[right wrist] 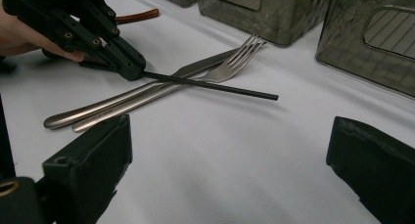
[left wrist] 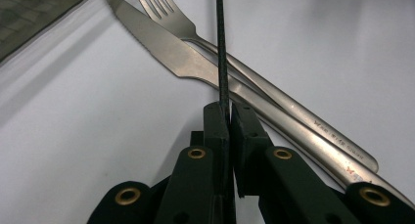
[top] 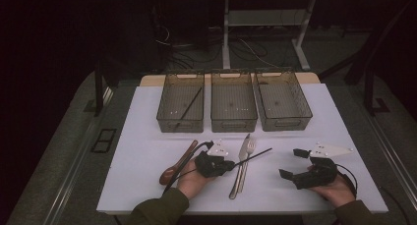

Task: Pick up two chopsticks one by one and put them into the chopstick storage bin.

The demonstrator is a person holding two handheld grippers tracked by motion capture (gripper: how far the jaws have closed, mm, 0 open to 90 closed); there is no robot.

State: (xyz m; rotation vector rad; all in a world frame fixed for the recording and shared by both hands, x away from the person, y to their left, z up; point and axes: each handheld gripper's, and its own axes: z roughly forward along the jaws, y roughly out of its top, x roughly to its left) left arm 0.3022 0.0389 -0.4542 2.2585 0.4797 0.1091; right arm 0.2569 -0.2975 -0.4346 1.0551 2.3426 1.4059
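A thin black chopstick sticks out to the right from my left gripper, which is shut on its near end. It crosses over a steel knife and fork lying side by side on the white table. Up close, the chopstick is pinched between the jaw pads of the left gripper, above the knife and fork. My right gripper rests at the right with its jaws wide apart and nothing between them. Its own camera looks past the right gripper to the chopstick and the left gripper.
Three mesh bins stand in a row at the back: left, middle and right. Another black chopstick lies in the left bin. A wooden spoon lies left of my left hand.
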